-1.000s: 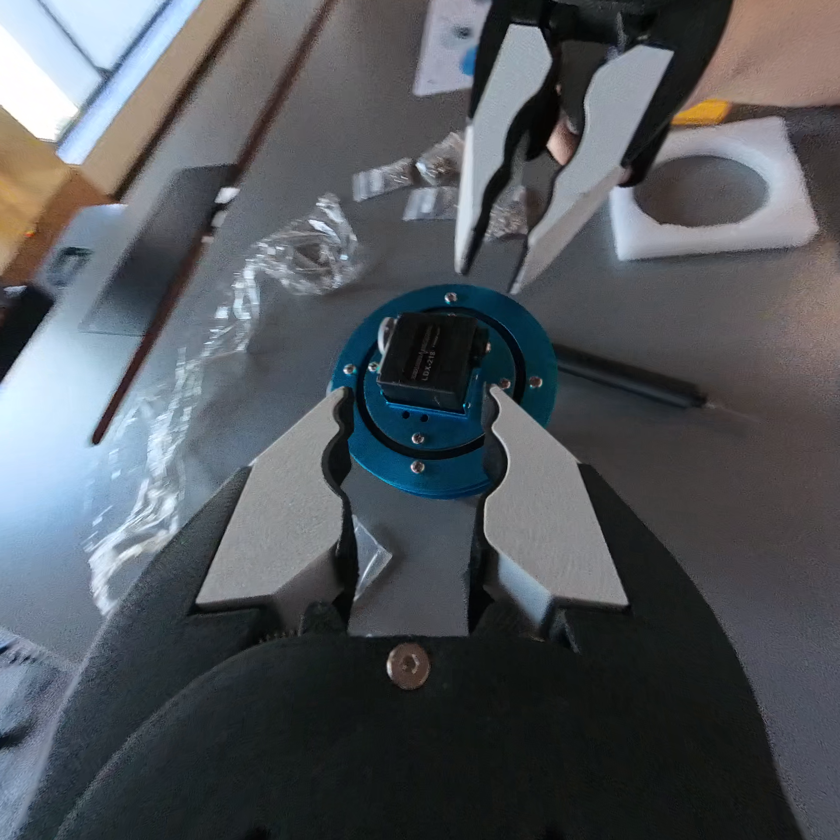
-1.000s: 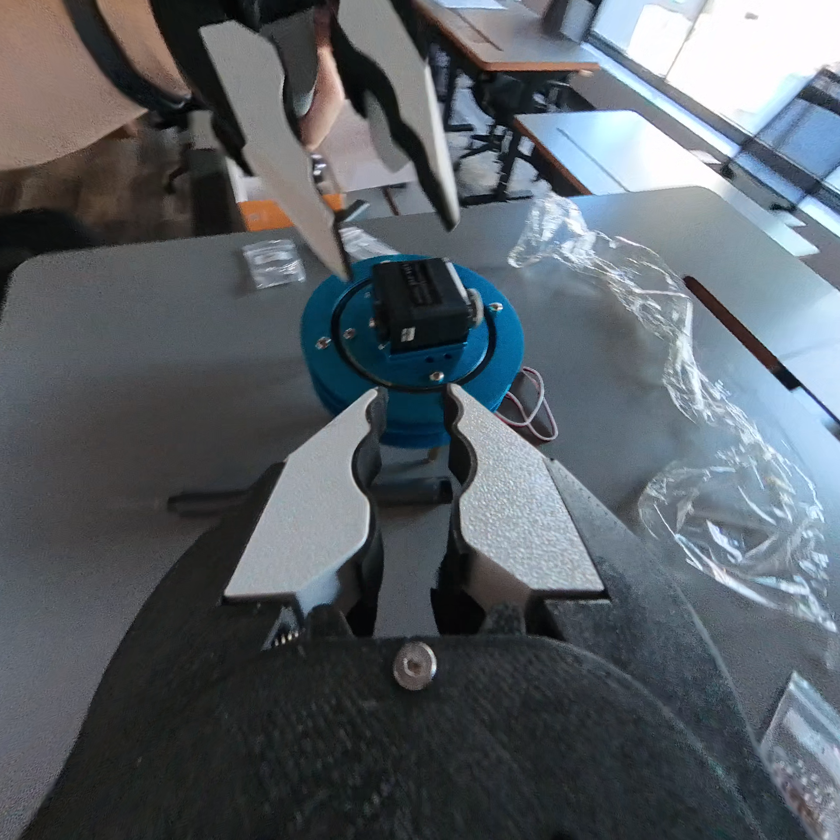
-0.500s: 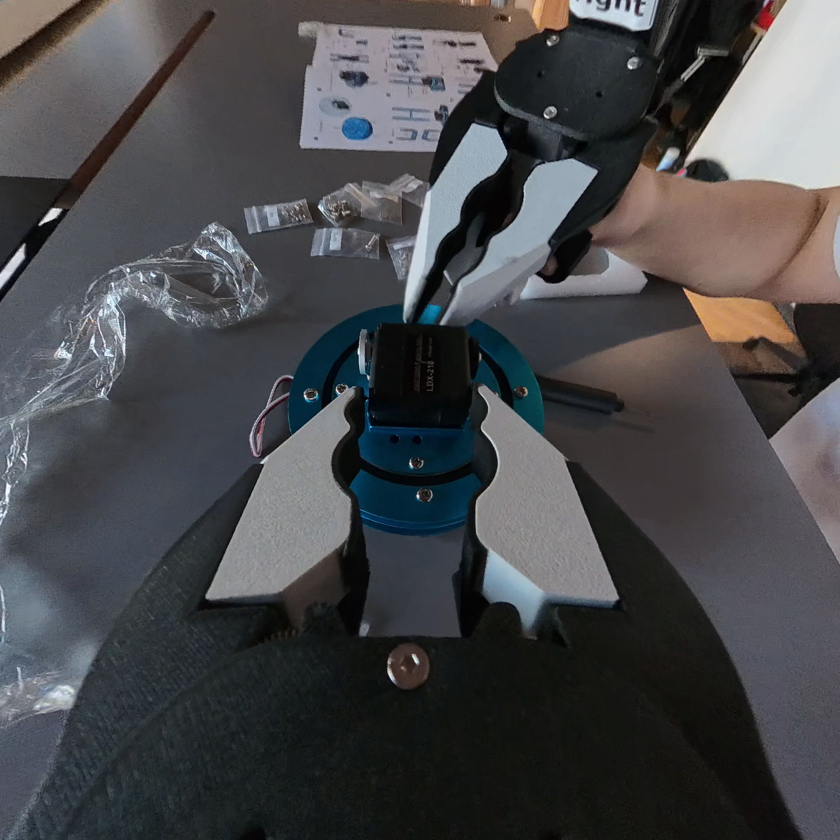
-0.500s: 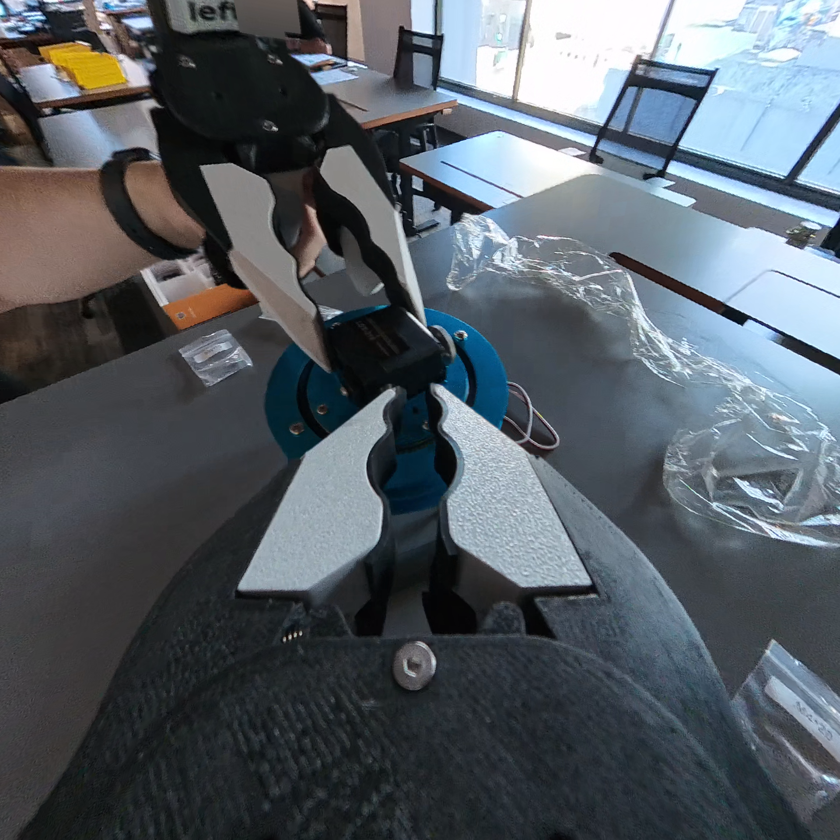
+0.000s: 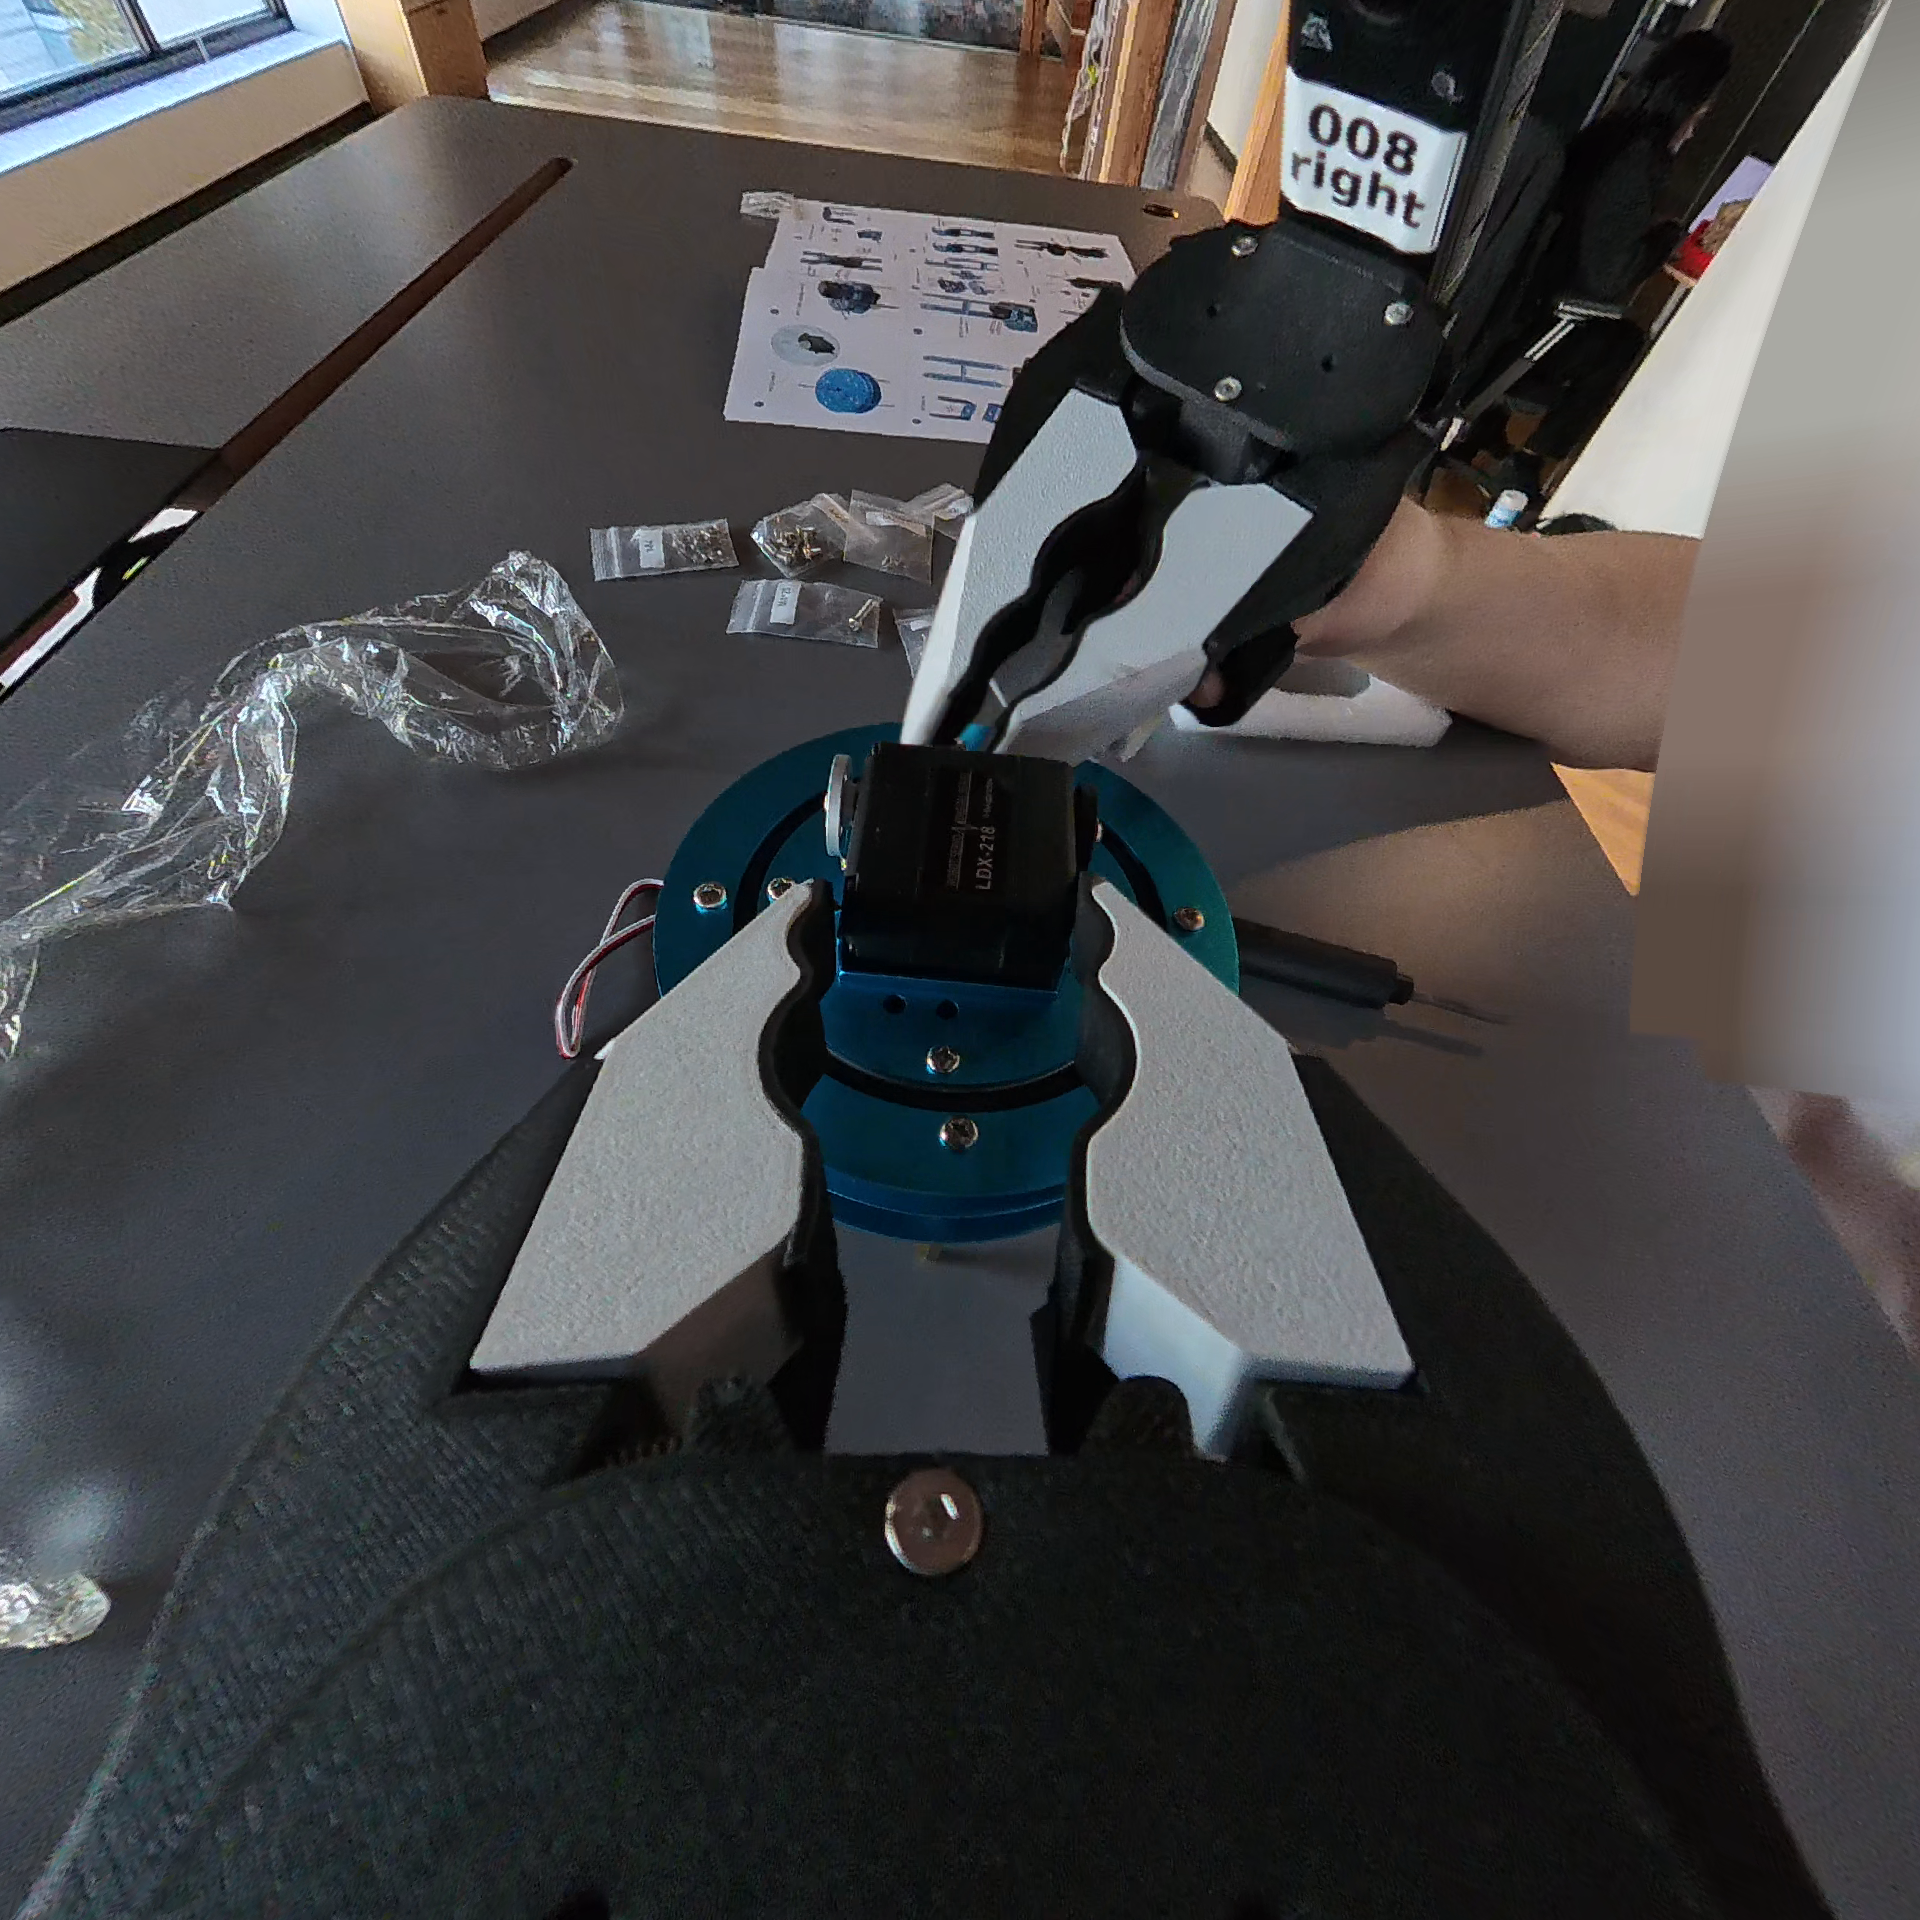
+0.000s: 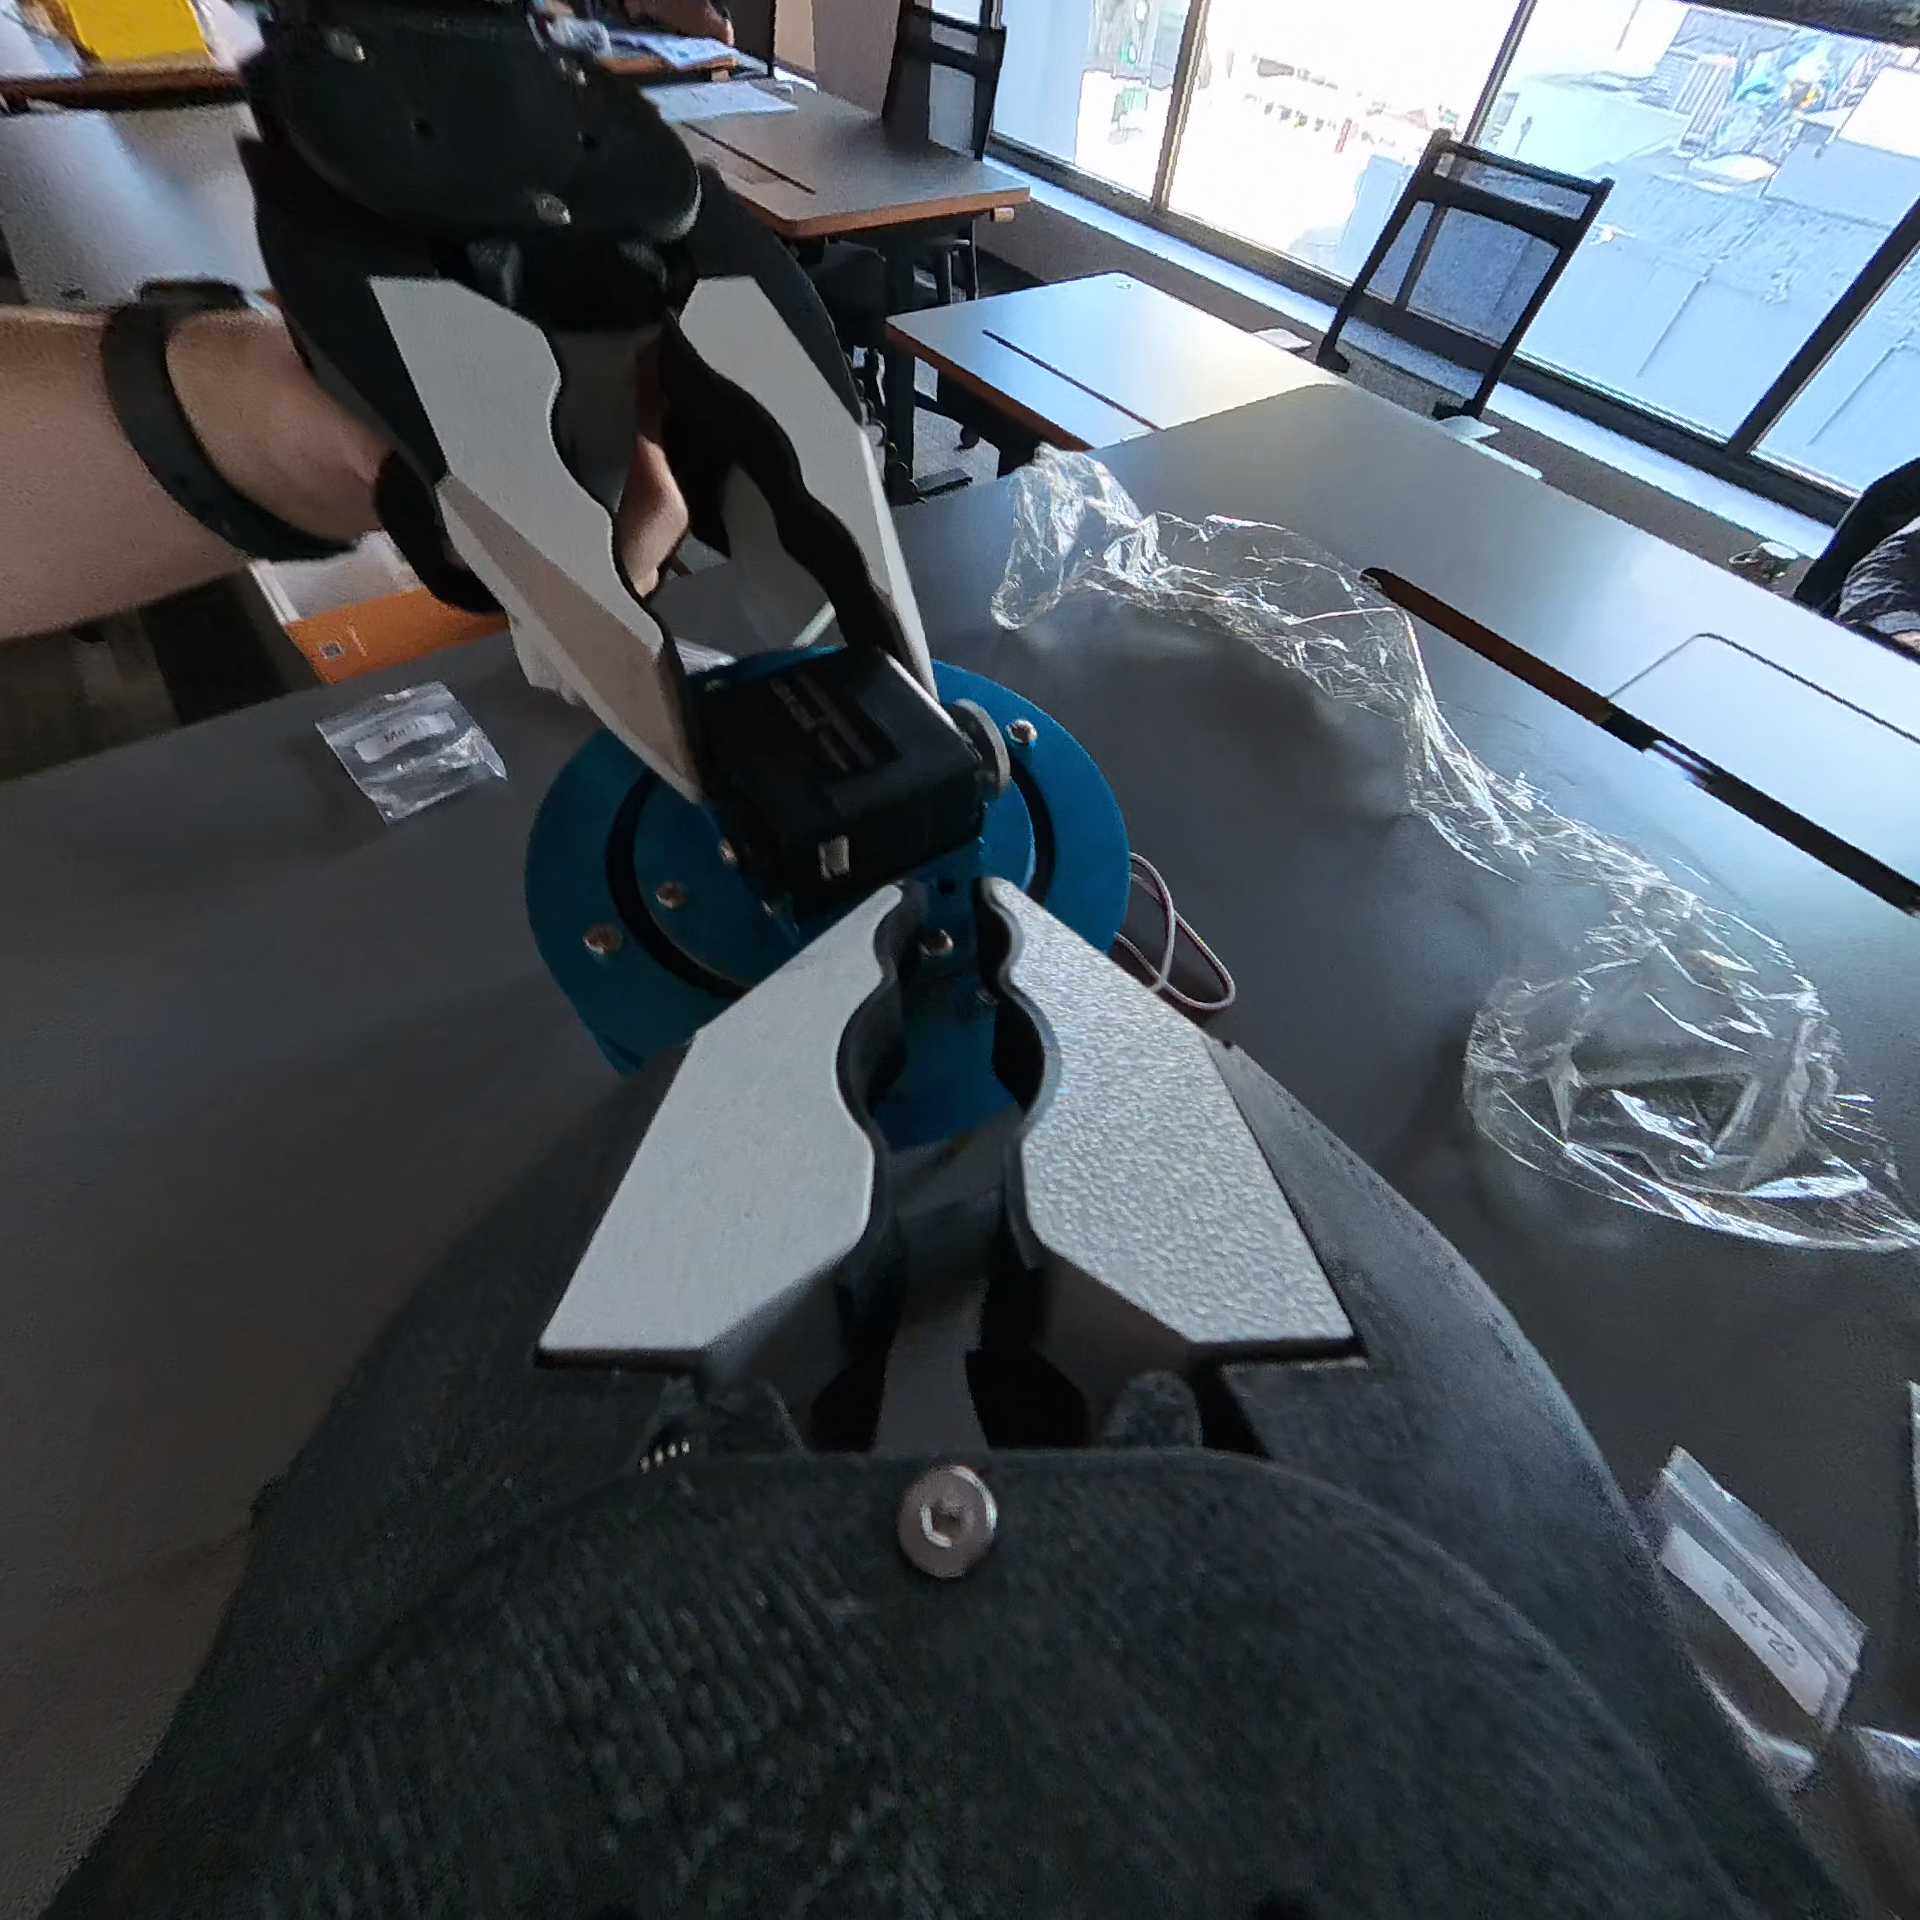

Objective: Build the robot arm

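Dark grey table (image 5: 416, 1039) spreads beneath both my tools, with crumpled clear plastic wrap (image 5: 312, 686) off to my left gripper's left and a printed sheet (image 5: 914, 312) far ahead of it. My left gripper (image 5: 954, 914) is spread wide, one finger on each side of the black servo (image 5: 961, 878) on the blue round base (image 5: 1039, 1174), though I cannot tell whether the fingers press it. Opposite, my right gripper (image 6: 940, 899) is narrowed, its tips at the blue bracket (image 6: 951, 935) under the servo; small screw bags (image 5: 800, 608) lie beyond.

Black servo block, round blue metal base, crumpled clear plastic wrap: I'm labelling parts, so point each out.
Black servo block (image 5: 961, 873): left wrist view, top face.
Round blue metal base (image 5: 1174, 883): left wrist view, right rim.
Crumpled clear plastic wrap (image 6: 1662, 1091): right wrist view, bunched end.
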Demonstrator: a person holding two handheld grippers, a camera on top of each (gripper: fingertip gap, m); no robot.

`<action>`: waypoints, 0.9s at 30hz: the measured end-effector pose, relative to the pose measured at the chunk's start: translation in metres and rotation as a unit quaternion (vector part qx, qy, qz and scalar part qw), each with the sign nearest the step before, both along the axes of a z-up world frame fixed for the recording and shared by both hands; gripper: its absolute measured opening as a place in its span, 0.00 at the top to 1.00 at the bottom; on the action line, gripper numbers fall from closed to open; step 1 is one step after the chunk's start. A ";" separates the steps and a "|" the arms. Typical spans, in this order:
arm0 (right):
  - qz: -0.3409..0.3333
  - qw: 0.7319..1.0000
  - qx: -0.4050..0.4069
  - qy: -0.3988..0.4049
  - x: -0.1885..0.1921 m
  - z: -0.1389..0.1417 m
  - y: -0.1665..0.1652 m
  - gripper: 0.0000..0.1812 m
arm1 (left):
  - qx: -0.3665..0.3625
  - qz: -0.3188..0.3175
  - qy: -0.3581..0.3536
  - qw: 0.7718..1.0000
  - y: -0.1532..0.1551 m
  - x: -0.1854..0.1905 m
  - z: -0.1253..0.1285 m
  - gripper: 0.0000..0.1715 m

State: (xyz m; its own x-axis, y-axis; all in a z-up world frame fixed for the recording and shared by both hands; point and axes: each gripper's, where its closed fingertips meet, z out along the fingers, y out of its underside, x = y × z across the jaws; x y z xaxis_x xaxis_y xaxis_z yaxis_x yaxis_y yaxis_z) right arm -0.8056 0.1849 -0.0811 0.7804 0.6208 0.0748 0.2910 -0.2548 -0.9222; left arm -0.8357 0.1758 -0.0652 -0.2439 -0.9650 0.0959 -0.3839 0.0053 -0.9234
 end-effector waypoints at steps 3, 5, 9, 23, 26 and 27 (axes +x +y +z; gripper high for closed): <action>-0.006 1.000 0.003 -0.001 0.008 0.004 -0.006 0.92 | 0.000 -0.005 0.000 1.000 -0.003 -0.002 0.004 0.70; -0.010 1.000 0.018 0.002 0.012 0.012 -0.008 0.92 | 0.008 0.003 0.000 1.000 -0.002 0.001 0.007 0.56; -0.004 1.000 0.011 0.004 0.012 0.014 -0.013 0.91 | 0.051 -0.003 0.027 0.998 -0.004 0.012 0.003 0.48; 0.009 0.999 -0.009 -0.031 0.009 0.001 -0.018 0.89 | 0.054 -0.023 0.050 0.997 -0.006 0.016 -0.003 0.69; 0.008 0.999 -0.008 -0.032 0.009 0.001 -0.018 0.89 | 0.051 -0.022 0.054 0.997 -0.006 0.016 -0.003 0.69; 0.008 0.999 -0.009 -0.030 0.009 0.001 -0.018 0.89 | 0.048 -0.022 0.055 0.997 -0.006 0.016 -0.003 0.69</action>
State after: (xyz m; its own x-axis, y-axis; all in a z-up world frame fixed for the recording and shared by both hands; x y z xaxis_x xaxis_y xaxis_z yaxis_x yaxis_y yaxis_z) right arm -0.7961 0.1665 -0.0806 0.7644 0.6351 0.1107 0.3507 -0.2655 -0.8981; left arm -0.8197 0.1699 -0.0680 -0.2788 -0.9598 0.0315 -0.4810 0.1111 -0.8696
